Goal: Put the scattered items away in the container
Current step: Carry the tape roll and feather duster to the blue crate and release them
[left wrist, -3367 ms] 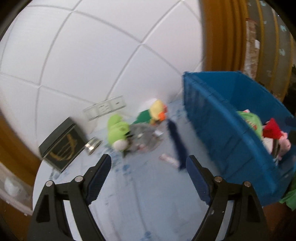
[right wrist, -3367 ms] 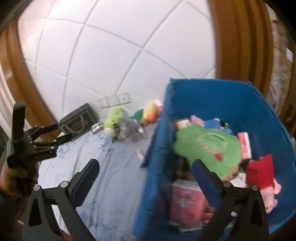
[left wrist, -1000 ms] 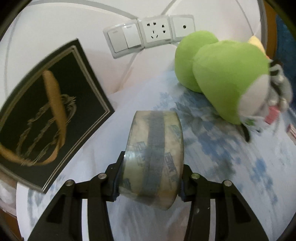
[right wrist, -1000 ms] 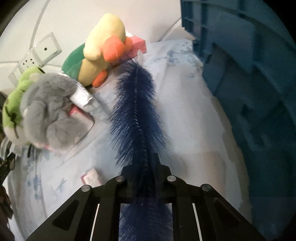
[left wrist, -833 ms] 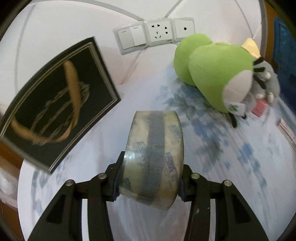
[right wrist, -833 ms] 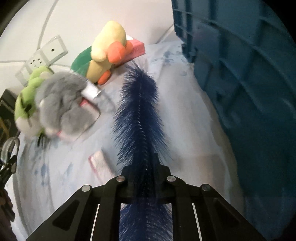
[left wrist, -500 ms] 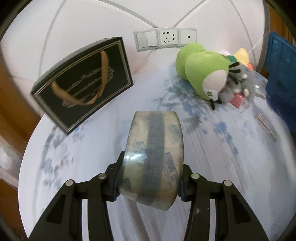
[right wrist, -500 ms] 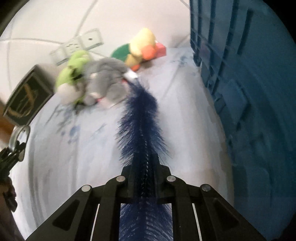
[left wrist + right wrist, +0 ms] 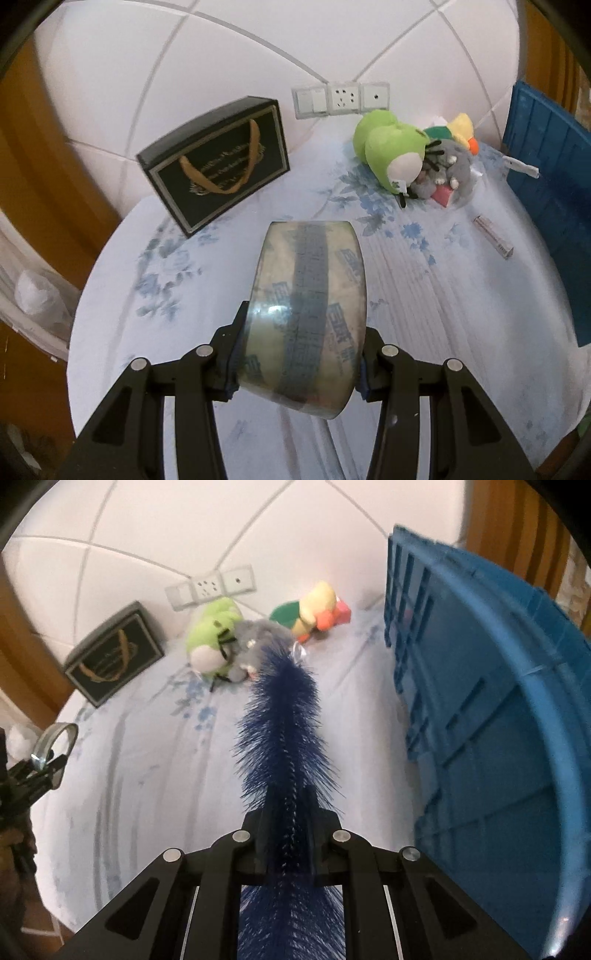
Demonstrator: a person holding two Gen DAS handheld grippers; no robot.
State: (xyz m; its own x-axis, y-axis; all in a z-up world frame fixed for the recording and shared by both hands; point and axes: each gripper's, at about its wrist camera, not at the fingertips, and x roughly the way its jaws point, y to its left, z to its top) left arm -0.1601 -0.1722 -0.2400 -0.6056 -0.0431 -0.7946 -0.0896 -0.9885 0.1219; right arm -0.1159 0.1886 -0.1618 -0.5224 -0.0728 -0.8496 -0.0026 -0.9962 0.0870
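My left gripper is shut on a roll of clear packing tape, held upright above the floral sheet. It also shows at the left edge of the right wrist view. My right gripper is shut on a dark blue bristle brush, which points forward. The blue crate stands close on the right; its wall also shows in the left wrist view. A green plush, a grey plush and a yellow duck plush lie by the wall.
A black gift box with a gold handle leans on the white wall at the left. A small flat packet lies on the sheet near the crate. Wall sockets are behind the plushes. The sheet ends at a wooden edge on the left.
Both grippers have pulled back and up from the plushes, so the toys look smaller and farther. The tape and the brush stay held. The crate's rim has come into the right wrist view.
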